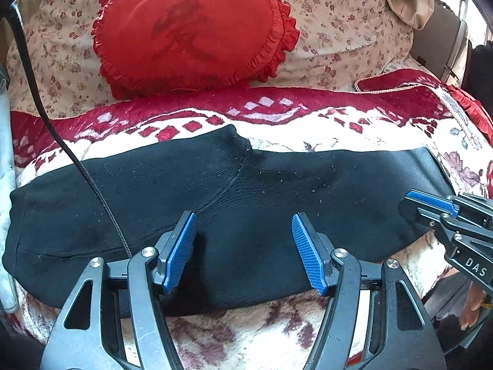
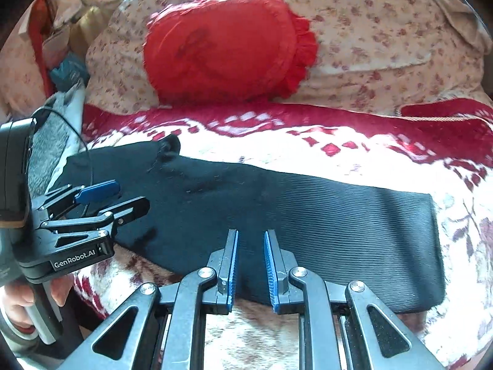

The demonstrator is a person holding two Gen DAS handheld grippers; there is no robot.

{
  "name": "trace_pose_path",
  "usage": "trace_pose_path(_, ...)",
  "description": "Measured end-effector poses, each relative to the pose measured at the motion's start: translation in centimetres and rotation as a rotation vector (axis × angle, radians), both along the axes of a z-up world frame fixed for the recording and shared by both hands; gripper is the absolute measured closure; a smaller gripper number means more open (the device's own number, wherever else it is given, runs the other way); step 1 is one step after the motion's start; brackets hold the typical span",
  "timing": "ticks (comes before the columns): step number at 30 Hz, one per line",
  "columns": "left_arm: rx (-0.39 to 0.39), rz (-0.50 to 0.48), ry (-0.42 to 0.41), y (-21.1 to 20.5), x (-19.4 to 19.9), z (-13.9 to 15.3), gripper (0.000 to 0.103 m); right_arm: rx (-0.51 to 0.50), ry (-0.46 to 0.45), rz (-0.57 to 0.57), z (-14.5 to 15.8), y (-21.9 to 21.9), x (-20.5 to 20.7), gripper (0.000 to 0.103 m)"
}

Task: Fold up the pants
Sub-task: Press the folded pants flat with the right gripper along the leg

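Left wrist view, from left to right: a black cable (image 1: 37, 92) hangs down over black knit pants (image 1: 246, 200), folded into a long band across a plush red and white blanket (image 1: 308, 123). Behind them a red satin cushion (image 1: 191, 37) with a frilled edge leans on floral bedding (image 1: 339, 15). The left gripper (image 1: 245, 251) holds its ribbed blue pads (image 1: 303, 246) wide apart above the near edge of the pants, gripping nothing. At far right the right gripper (image 1: 431, 203) comes in over the end of the pants; its black frame reads "DAS".

Right wrist view, from left to right: a hand (image 2: 18, 308) holds the handle of the left gripper (image 2: 123, 197), whose frame is marked "GenRobot.AI"; its pads hover over the seamed end of the pants (image 2: 339, 215). The ribbed cloth runs rightward to a squared end. The right gripper (image 2: 251, 262) has a narrow gap, its jaws opening, with the near edge of the pants just beyond the tips and nothing pinched.
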State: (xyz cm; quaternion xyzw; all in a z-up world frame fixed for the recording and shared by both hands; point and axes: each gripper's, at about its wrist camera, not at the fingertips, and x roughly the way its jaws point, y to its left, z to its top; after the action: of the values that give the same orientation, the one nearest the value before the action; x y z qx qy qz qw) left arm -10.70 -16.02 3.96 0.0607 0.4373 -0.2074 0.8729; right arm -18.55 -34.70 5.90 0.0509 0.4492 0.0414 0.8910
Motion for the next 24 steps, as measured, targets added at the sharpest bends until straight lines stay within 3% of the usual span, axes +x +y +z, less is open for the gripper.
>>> trace_pose_path(5, -0.021, 0.015, 0.019, -0.3, 0.5, -0.2, 0.039, 0.009, 0.006, -0.043, -0.5, -1.3, -0.2, 0.087)
trace_pose_path(18, 0.061, 0.024, -0.016, -1.2, 0.3, -1.3, 0.039, 0.016, 0.025, -0.07, -2.2, -3.1, 0.0, 0.082)
trace_pose_path(24, 0.011, 0.016, 0.003, -1.5, 0.4, -0.8, 0.039, 0.016, 0.024, -0.117, -1.6, -5.2, -0.9, 0.082)
